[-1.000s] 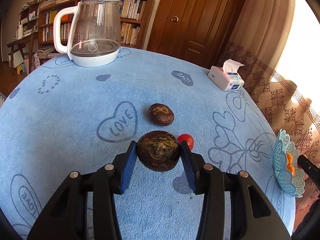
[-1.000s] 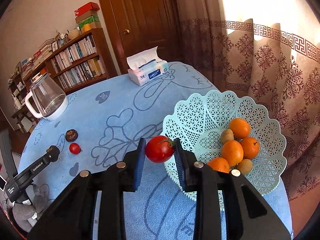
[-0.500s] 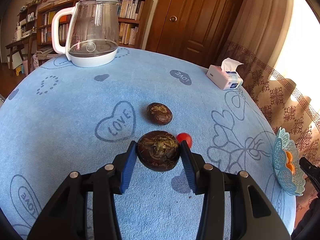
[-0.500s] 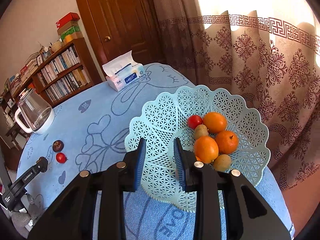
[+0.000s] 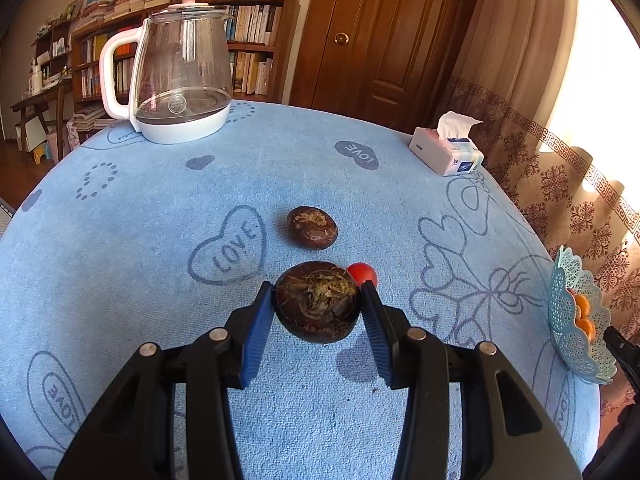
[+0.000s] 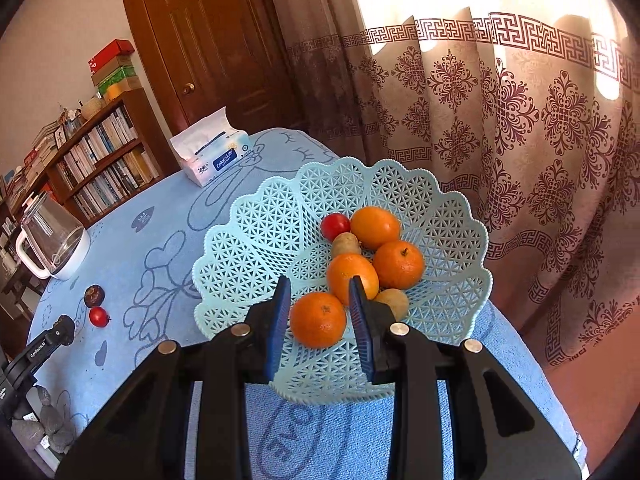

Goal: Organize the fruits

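My left gripper [image 5: 318, 300] is shut on a dark brown mangosteen [image 5: 317, 307] and holds it above the blue tablecloth. A second mangosteen [image 5: 312, 227] and a small red tomato [image 5: 362, 273] lie on the cloth just beyond it. My right gripper [image 6: 319, 300] is open and empty over the near side of the light blue lattice basket [image 6: 256, 240]. The basket holds several oranges [image 6: 318, 319], a red tomato [image 6: 335, 226] and kiwis [image 6: 345, 244]. The basket also shows in the left wrist view [image 5: 568, 316] at the table's right edge.
A glass kettle [image 5: 180, 80] with a white base stands at the table's far left. A tissue box [image 5: 446, 152] lies at the far right. The second mangosteen [image 6: 94, 295] and tomato [image 6: 99, 316] show left of the basket. Curtains hang close behind the basket.
My right gripper moved over the basket, opened and let go of the red tomato, which now lies in the basket. My left gripper still holds the mangosteen, raised slightly.
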